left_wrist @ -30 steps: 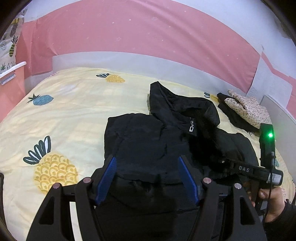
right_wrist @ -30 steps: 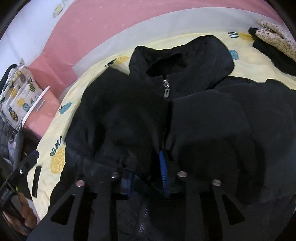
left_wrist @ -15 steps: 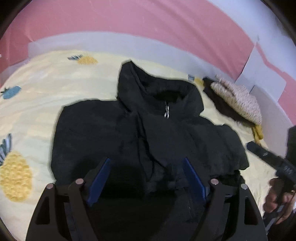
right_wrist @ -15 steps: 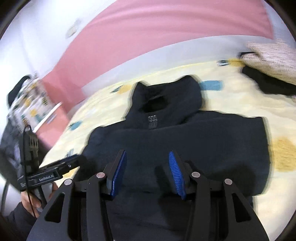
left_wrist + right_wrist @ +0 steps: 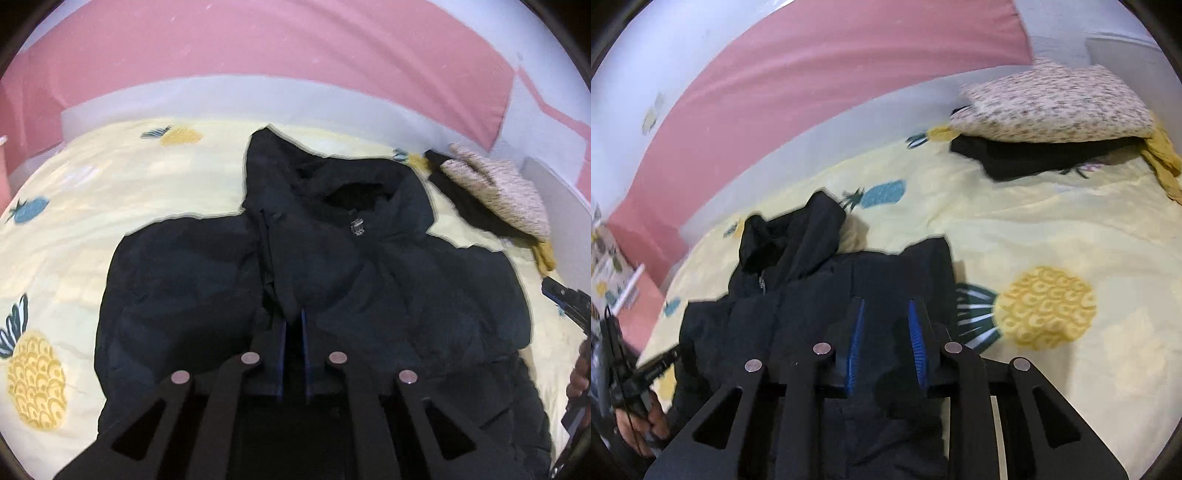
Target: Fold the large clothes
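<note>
A black hooded jacket (image 5: pixel 332 280) lies front up on a yellow pineapple-print bed sheet (image 5: pixel 74 229), hood toward the headboard, both sleeves folded in over the chest. My left gripper (image 5: pixel 293 317) hovers over its lower middle with the blue pads nearly together; no cloth shows between them. My right gripper (image 5: pixel 886 314) is open and empty above the jacket's (image 5: pixel 820 302) right edge. The right gripper also shows at the left wrist view's right edge (image 5: pixel 569 306). The left gripper also shows at the right wrist view's left edge (image 5: pixel 631 369).
A folded stack with a speckled cream garment (image 5: pixel 498 192) on a black one and a yellow one lies at the bed's far right corner, also in the right wrist view (image 5: pixel 1052 107). A pink and white wall (image 5: pixel 277 55) stands behind the bed.
My left gripper closed from wide open to nearly shut over the jacket. My right gripper let go of the jacket, opened and swung out to the jacket's right side. The sleeves now lie folded in.
</note>
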The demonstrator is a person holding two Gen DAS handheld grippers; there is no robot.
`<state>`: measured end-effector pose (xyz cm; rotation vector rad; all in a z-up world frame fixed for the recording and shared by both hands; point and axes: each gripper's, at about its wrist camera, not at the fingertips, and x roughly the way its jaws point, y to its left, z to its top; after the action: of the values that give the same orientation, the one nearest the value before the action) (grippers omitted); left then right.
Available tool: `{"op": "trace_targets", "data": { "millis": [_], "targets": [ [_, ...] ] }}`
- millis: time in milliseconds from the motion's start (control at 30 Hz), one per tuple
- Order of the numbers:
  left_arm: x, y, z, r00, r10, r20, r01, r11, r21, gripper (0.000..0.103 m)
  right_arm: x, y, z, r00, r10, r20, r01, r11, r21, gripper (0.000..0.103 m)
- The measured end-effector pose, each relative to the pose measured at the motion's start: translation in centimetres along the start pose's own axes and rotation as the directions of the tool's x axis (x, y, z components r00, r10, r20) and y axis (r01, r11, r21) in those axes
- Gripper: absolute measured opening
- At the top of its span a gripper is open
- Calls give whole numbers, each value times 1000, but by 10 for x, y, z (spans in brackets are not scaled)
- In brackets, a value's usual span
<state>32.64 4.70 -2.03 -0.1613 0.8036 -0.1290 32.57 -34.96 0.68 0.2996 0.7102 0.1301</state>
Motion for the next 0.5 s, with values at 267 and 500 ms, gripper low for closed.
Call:
{"op": "trace_targets", "data": {
  "millis": [267, 500],
  "targets": [
    [18, 16, -15, 998, 66, -24, -66, 998, -7, 8, 61, 14, -32, 991, -17, -133, 8, 997, -70, 19],
    [29, 6, -26, 991, 131, -17, -129, 990, 62, 10, 85, 23, -49, 982, -80, -174, 54, 987, -150, 17]
  ]
}}
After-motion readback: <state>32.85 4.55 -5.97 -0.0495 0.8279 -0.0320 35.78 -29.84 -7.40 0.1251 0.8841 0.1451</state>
